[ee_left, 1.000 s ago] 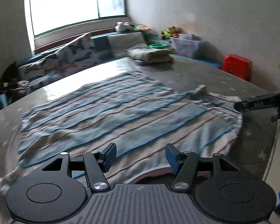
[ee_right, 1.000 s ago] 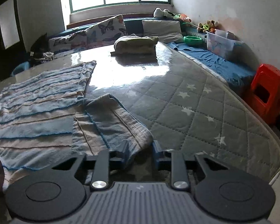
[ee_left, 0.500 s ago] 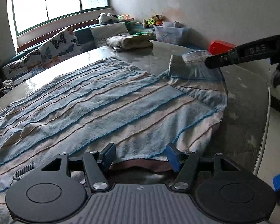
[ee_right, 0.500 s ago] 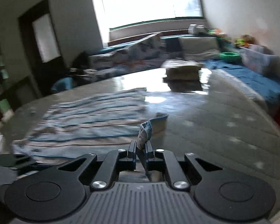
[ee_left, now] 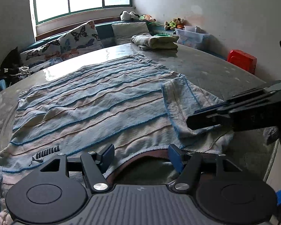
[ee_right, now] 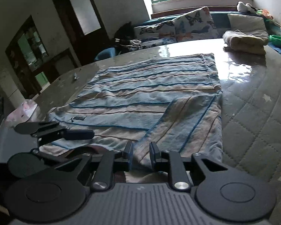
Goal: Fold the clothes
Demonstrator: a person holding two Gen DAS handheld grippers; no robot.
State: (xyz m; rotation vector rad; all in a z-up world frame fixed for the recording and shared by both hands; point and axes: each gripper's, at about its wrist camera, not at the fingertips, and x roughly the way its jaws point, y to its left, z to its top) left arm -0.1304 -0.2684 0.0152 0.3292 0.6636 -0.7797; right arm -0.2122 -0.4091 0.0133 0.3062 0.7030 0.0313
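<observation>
A blue, white and pink striped shirt (ee_left: pixel 95 101) lies flat on the grey quilted table (ee_left: pixel 206 69). Its right sleeve (ee_left: pixel 179 105) is folded in over the body. My left gripper (ee_left: pixel 141 153) is open at the collar, its jaws still opening, with the neck opening below and nothing pressed. My right gripper (ee_right: pixel 141 150) hovers low over the folded sleeve (ee_right: pixel 187 123); its jaws are opening, a narrow gap shows, and the cloth lies loose beneath them. In the left wrist view the right gripper (ee_left: pixel 202 121) reaches in from the right. The right wrist view shows the left gripper (ee_right: pixel 80 134) side-on.
A pile of folded clothes (ee_left: pixel 155 41) sits at the table's far end. Beyond it are butterfly cushions (ee_left: pixel 73 41), a clear plastic bin (ee_left: pixel 193 35) and a red stool (ee_left: pixel 241 61). The table edge (ee_left: pixel 271 159) curves close on the right. A dark door (ee_right: pixel 78 18) stands far left.
The right gripper carried the sleeve from the table's right side across onto the shirt body, then let the cloth go as its jaws parted. The left gripper stayed at the collar.
</observation>
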